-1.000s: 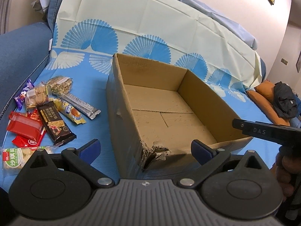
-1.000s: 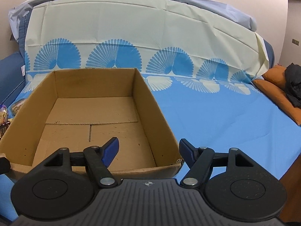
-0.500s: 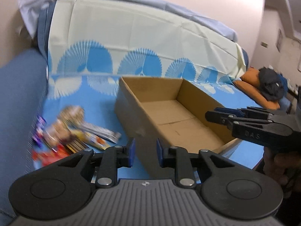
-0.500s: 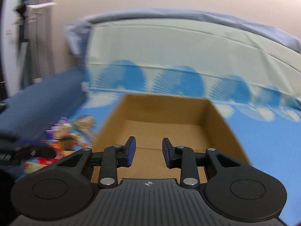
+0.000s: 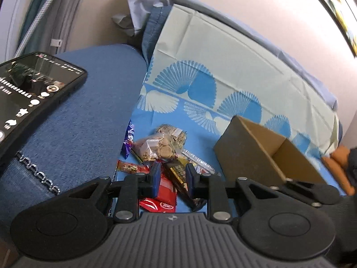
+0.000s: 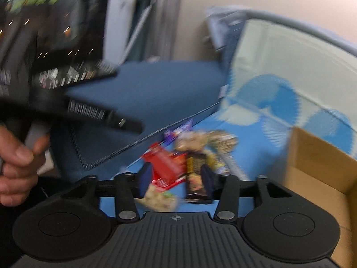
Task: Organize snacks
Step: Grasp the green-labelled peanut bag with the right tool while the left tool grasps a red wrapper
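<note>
Blue patterned cloth (image 5: 200,116) carries the snack pile (image 5: 160,149), left of the cardboard box (image 5: 263,151). Left gripper (image 5: 171,178) hovers above it, fingers narrowly parted on nothing. Right gripper (image 6: 176,179), fingers just opening and empty, points there too.

Red wrapper (image 5: 165,186), brown box (image 5: 263,154), blue fan-patterned cloth (image 5: 200,84).

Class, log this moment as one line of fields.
left claw: open, empty | right claw: opening, empty | snacks: on cloth | box: no snacks seen inside
</note>
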Tool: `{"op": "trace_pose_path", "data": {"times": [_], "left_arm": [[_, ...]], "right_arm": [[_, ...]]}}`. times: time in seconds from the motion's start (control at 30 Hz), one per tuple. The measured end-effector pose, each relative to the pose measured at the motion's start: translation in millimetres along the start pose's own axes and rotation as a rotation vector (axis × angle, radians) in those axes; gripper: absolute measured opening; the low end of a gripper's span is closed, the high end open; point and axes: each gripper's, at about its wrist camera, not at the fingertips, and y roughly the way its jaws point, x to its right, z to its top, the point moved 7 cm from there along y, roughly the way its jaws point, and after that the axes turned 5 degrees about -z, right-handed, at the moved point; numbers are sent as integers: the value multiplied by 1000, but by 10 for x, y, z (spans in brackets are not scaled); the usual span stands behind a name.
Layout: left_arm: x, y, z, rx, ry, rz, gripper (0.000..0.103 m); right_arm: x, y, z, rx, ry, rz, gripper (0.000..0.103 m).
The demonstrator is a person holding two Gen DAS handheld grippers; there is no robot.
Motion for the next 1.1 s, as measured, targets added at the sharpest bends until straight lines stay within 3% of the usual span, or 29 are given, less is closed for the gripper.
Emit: {"op": "trace_pose_path", "data": {"times": [0.13,0.37,0.43,0.57,0.7,0.9,1.0,1.1], "left_arm": [[-44,-40,-48,3,20,4,27],[106,135,88,-25,49,15,30],[137,149,101,-30,52,20,31],[154,174,105,-44,61,27,32],[166,196,102,-67,61,34,34],[190,427,19,-196,78,52,40],[172,611,-60,-282,65,23,45],[166,745,-100,-299,71,21,54]], "right_arm": [[-267,356,-90,-75,-93,58,78],[-590,655,-389,-142,-298,117,86],[-630,708,-455,-169,-324,115,80],[-590,630,-467,-188,-288,142,44],[-454,450,-448,-203,-181,158,42],[-196,50,-518,-240,-26,86,39],[-84,-118,-528,-255,74,41,39],[85,-33,-620,-299,169,-6,39]]}}
